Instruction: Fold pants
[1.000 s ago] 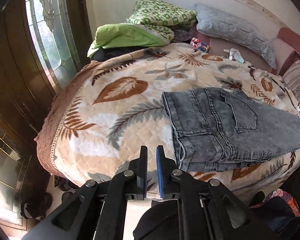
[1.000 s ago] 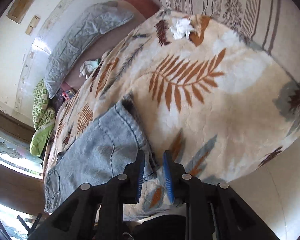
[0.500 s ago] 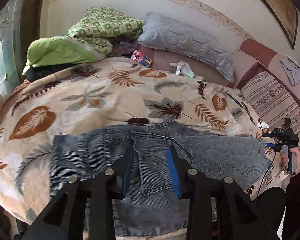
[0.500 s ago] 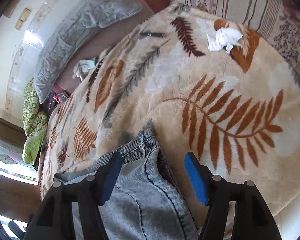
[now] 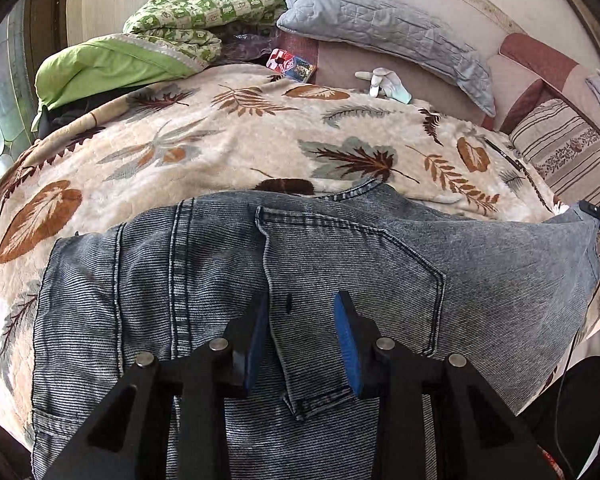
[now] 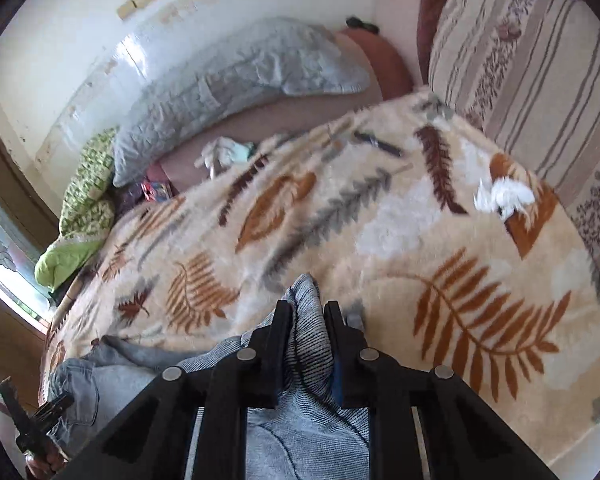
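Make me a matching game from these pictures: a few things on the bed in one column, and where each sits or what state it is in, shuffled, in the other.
Things:
1. jeans
2. grey pillow
3. white crumpled tissue
4. right gripper

Places or states:
A. lying on the leaf-patterned blanket near the striped cushion
B. shut on a bunch of denim
C. spread across the near edge of the bed
D. along the wall at the far side

Pairs: 1-C, 2-D, 3-A, 4-B

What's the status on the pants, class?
Right tool just closed on pants hem. Left tool open over back pocket. Nothing in the way.
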{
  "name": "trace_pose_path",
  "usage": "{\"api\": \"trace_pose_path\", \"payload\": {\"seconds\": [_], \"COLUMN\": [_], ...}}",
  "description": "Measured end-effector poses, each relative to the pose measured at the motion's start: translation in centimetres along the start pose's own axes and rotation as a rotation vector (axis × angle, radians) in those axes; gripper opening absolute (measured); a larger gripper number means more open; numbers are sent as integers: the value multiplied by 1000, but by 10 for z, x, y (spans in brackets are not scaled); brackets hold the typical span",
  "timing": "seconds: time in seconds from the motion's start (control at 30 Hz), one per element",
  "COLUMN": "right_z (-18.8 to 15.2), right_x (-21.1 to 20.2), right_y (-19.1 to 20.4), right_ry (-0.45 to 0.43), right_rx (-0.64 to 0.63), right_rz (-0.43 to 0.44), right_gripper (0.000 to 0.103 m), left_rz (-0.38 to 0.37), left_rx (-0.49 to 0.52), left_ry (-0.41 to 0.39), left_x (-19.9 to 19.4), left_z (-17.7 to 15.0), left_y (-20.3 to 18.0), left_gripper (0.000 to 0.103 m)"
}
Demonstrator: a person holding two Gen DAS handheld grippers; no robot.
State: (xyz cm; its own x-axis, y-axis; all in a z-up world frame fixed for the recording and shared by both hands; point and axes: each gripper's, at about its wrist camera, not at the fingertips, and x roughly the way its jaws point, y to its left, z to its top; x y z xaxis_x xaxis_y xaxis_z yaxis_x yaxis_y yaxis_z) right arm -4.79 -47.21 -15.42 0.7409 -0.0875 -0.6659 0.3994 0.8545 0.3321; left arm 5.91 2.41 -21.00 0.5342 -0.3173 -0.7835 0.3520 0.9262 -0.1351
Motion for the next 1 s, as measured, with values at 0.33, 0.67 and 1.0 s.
{"api": "trace_pose_path", "payload": {"seconds": [0.33,0.67,1.0], "right_z": [-10,-31,-39], "right_x": [48,60,101], "right_y": [-72,46,72], "right_ry": [131,194,242], "right_rx": [278,-37,-27], "right_rz": [-173,47,-66], "right_gripper": [22,22,24], "left_rz": [2,38,59], "left_rx": [-5,13,107], "left_ry": [14,13,15], "left_x": [2,5,-5], "left_z": [-1,-3,-28], "left_y": [-1,-12,-13], "left_gripper": [37,44,44]}}
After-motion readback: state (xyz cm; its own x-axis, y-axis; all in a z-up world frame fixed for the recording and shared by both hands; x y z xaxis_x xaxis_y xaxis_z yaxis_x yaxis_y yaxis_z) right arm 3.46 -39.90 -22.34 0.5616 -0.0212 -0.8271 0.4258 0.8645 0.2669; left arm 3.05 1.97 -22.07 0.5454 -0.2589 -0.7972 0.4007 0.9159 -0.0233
